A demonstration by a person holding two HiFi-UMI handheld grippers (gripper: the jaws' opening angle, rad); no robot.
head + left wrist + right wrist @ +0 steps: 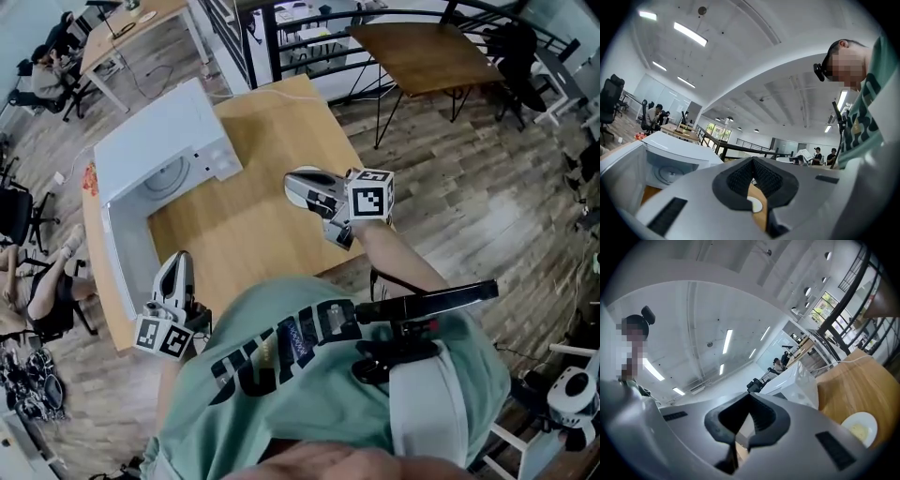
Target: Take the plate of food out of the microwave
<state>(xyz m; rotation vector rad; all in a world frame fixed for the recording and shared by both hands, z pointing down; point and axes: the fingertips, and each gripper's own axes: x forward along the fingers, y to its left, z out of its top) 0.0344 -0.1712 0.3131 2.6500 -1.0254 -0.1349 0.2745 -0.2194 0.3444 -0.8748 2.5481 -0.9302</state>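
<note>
The white microwave [155, 155] stands open at the table's far left; its round turntable shows bare inside. In the right gripper view, a white plate with pale food [859, 427] rests on the wooden table [253, 216], outside the oven. The same plate [754, 205] shows as a sliver through the left gripper's gap. My right gripper [305, 183] hovers over the table's middle, tilted upward, jaws shut on nothing. My left gripper [176, 262] is at the near left edge beside the open door [127, 253], its jaws shut and empty.
A cable runs along the table's far edge behind the microwave. A second wooden table [427, 52] and black railing [309, 42] lie beyond. People sit at desks far left [47, 70]. The person's green shirt fills the lower head view.
</note>
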